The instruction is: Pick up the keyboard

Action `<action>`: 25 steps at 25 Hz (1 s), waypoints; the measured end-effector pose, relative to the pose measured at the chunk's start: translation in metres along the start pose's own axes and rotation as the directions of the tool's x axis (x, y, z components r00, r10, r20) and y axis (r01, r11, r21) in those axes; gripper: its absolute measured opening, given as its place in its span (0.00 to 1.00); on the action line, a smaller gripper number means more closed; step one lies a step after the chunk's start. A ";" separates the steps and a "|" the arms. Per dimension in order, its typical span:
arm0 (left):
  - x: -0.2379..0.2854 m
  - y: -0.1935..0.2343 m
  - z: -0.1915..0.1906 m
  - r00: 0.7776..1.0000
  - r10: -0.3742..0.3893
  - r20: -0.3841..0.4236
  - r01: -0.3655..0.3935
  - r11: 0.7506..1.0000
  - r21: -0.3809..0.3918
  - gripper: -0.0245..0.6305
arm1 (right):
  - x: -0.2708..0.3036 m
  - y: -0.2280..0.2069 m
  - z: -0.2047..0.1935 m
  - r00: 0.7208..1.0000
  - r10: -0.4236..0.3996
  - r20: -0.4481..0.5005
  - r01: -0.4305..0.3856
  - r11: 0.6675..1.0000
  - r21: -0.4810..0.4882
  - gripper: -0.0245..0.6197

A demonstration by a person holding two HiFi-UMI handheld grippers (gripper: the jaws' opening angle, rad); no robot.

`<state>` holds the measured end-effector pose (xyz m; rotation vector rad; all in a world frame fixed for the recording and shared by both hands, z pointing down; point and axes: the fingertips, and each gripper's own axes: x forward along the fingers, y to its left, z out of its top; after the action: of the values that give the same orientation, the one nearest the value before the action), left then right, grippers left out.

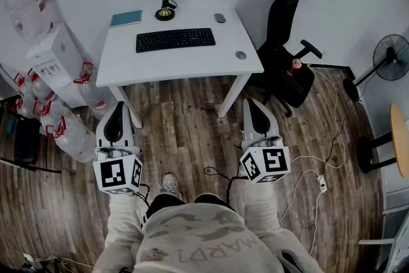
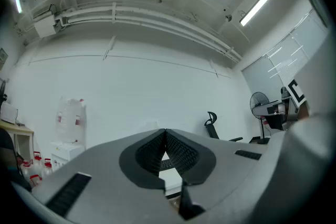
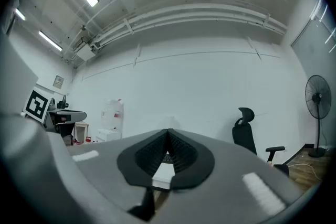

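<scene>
A black keyboard (image 1: 175,39) lies flat in the middle of a white desk (image 1: 121,67) ahead of me in the head view. My left gripper (image 1: 117,113) and right gripper (image 1: 254,109) hang side by side over the wooden floor, well short of the desk, both shut with nothing between their pads. In the left gripper view the jaws (image 2: 166,134) meet at the tips, and a strip of the keyboard (image 2: 167,164) shows through the small gap below them. The right gripper (image 3: 168,134) looks the same way, with the desk (image 3: 164,173) showing through its gap.
On the desk stand a small lamp (image 1: 165,9), a teal notebook (image 1: 126,18), a mouse (image 1: 220,18) and a round grey disc (image 1: 240,55). A black office chair (image 1: 285,51) stands to the desk's right, a fan (image 1: 388,61) further right. Water bottles (image 1: 67,134) and boxes crowd the left. Cables (image 1: 323,163) lie on the floor.
</scene>
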<state>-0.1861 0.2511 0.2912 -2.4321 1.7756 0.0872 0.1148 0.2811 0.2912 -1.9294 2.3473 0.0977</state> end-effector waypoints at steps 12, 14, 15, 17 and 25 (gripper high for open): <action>0.019 0.022 -0.001 1.000 -0.019 0.001 0.019 1.000 0.014 0.05 | 0.028 0.015 -0.001 1.000 -0.004 0.014 0.004 1.000 0.011 0.05; 0.026 0.027 -0.003 1.000 -0.027 0.007 0.027 0.999 0.016 0.05 | 0.037 0.015 -0.002 0.999 -0.014 0.030 0.014 1.000 0.019 0.05; 0.030 0.030 -0.003 0.999 -0.031 0.012 0.031 0.999 0.017 0.05 | 0.041 0.015 -0.004 0.999 -0.020 0.033 0.019 1.000 0.019 0.05; 0.039 0.037 -0.005 0.999 -0.038 0.020 0.037 0.999 0.018 0.05 | 0.050 0.015 -0.007 0.999 -0.031 0.032 0.030 0.999 0.014 0.05; 0.079 0.065 -0.014 0.998 -0.053 0.020 0.052 0.998 0.022 0.05 | 0.096 0.019 -0.014 0.998 -0.054 0.040 0.054 0.999 -0.001 0.05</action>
<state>-0.2243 0.1547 0.2909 -2.4520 1.6941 0.0879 0.0777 0.1896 0.2933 -1.9717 2.2687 0.1332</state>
